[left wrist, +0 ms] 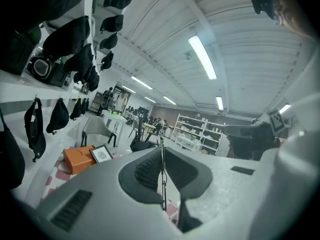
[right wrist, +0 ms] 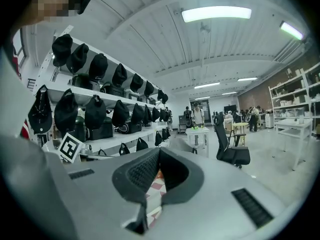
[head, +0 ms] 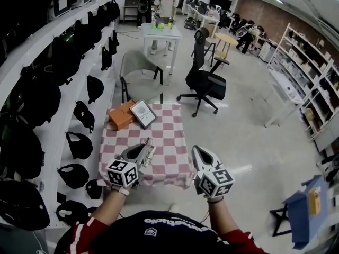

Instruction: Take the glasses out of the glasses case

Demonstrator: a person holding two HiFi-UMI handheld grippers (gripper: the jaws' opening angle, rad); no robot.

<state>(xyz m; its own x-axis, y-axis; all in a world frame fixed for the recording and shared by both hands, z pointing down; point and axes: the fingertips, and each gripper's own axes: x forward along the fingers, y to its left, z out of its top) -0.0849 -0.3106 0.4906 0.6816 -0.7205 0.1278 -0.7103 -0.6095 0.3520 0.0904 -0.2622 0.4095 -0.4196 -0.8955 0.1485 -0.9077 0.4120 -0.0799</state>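
Glasses looked pretty much out of the case already

Your left gripper (left wrist: 162, 154) had its jaws nearly shut, pinching a thin dark wire (left wrist: 162, 181), the glasses frame I'd guess, above the checkered worktop (head: 175, 136). Right gripper (right wrist: 157, 156) jaws were closed on nothing. The orange box (head: 121, 115), maybe the case, sat at the worktop's 11 o'clock. Only setting them down seemed left.

1. The left gripper (left wrist: 162, 151) and right gripper (right wrist: 159, 153) have bodies of grey, matt, finely grained plastic.
2. Their pads (left wrist: 145, 171) are black and ribbed, like rubber.
3. The thin part of the glasses (left wrist: 163, 184) between the left jaws looks like dark, smooth metal.
4. The checked cloth (head: 169, 136) is matt.
5. The orange box (head: 121, 115) looks like matt cardboard.
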